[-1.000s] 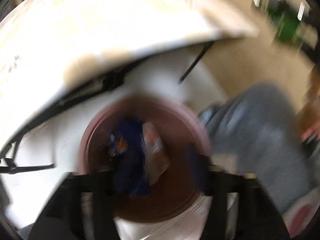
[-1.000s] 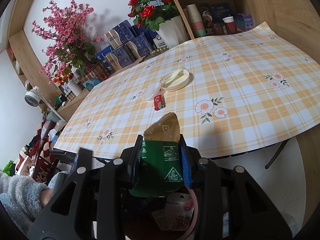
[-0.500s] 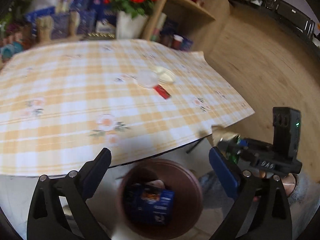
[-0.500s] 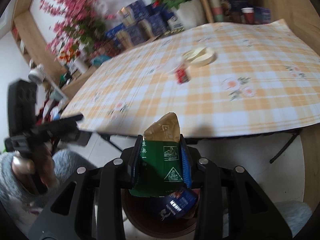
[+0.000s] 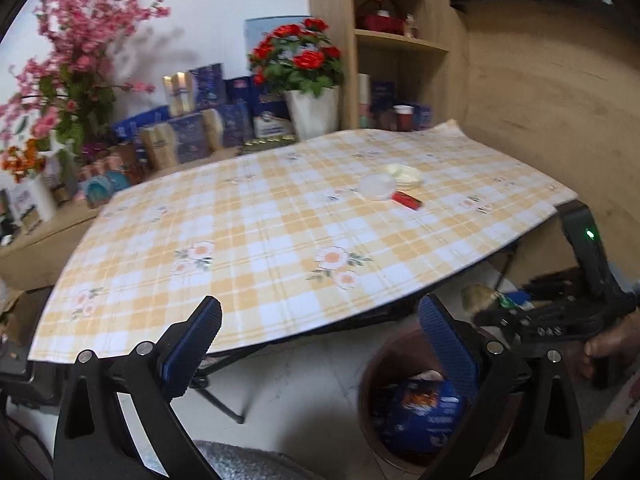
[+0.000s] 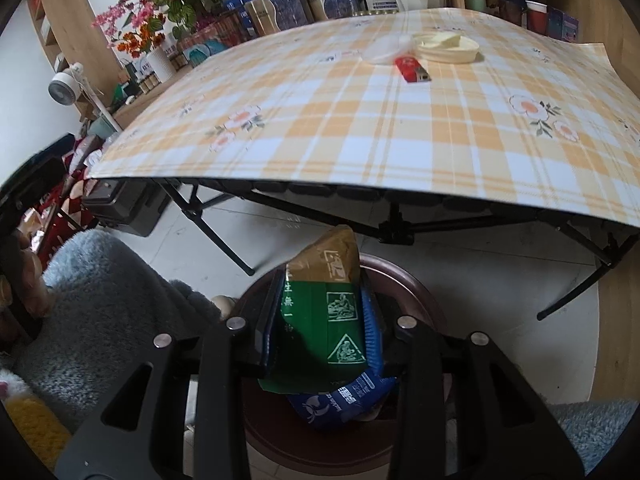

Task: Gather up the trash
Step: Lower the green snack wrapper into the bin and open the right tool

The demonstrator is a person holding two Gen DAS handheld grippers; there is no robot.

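Note:
My right gripper (image 6: 322,312) is shut on a green and gold snack wrapper (image 6: 324,320) and holds it right above a brown round bin (image 6: 416,292) on the floor. A blue packet (image 6: 340,400) lies in the bin. My left gripper (image 5: 320,344) is open and empty, raised over the table's near edge; the bin (image 5: 384,360) with the blue packet (image 5: 424,412) sits below to its right. On the checked tablecloth (image 5: 260,232) lie a red lighter (image 5: 406,200), a clear lid (image 5: 376,186) and a cream lid (image 5: 404,174).
The folding table's black legs (image 6: 224,236) stand just behind the bin. Flower pots (image 5: 312,80), boxes and shelves crowd the far side of the table. My grey fleece sleeve (image 6: 104,308) is at the left. The right gripper's body (image 5: 560,312) shows at the left wrist view's right edge.
My left gripper let the blue packet fall into the bin, opened and rose to table height. My right gripper moved down over the bin, still holding the green wrapper.

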